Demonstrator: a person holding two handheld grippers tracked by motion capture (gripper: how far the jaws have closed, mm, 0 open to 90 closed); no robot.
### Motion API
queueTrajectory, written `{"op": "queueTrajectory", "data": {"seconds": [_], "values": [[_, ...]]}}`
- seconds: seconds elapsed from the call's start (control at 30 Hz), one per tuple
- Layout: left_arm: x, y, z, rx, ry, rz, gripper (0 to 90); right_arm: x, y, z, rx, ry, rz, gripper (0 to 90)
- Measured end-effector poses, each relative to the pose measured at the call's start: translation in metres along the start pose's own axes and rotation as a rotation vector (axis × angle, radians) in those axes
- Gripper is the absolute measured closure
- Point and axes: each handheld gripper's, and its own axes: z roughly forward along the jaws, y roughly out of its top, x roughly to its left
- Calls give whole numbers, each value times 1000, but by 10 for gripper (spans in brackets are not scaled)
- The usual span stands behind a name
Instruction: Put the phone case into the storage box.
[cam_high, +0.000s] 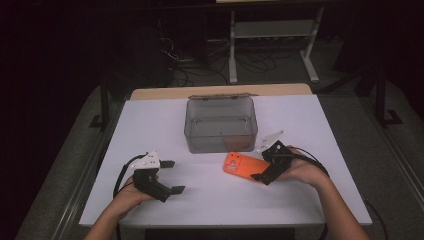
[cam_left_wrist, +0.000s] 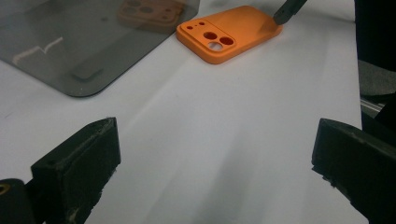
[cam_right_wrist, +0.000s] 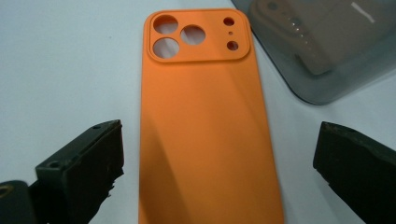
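Holding my right gripper (cam_high: 262, 162) just right of centre in the high view, jaws spread wide w/ the orange phone case (cam_high: 245, 165) lying flat on the white table (cam_high: 210, 200) between them. In the right gripper view the case (cam_right_wrist: 205, 135) runs up the middle of the frame, camera cutouts at the top, both jaws standing off its long edges, not touching as far as I can tell. One jaw tip shows at the top of the left gripper view, at the case's (cam_left_wrist: 229, 32) far edge. Grey see-through box (cam_high: 221, 125) sits centre frame in the high view, just above the case, near but apart. My left gripper (cam_high: 173, 176) is lower left, also wide, nothing between its jaws, hovering over bare table well apart from the case.
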Motion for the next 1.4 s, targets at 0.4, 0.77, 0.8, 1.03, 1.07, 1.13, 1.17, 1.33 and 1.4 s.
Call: {"op": "queueTrajectory", "data": {"seconds": [0.4,0.77,0.8,1.03,1.07,1.13,1.17,1.33,1.4], "values": [[-1,0,1,5,0,0,7,0,0,9,37,10,-14,14],[-1,0,2,13,0,8,7,0,0,19,70,26,-20,14],[-1,0,2,13,0,8,7,0,0,19,72,27,-19,14],[-1,0,2,13,-1,6,7,1,-1,21,83,28,-22,14],[-1,0,2,13,-1,6,7,1,-1,21,83,29,-25,15],[-1,0,2,14,-2,8,7,2,-1,22,90,29,-32,15],[-1,0,2,14,-3,7,7,3,-1,22,94,33,-30,16],[-1,-1,2,15,-3,5,7,3,-1,23,95,35,-33,17],[-1,-1,2,16,-3,4,7,2,-1,23,100,41,-15,18]]}}
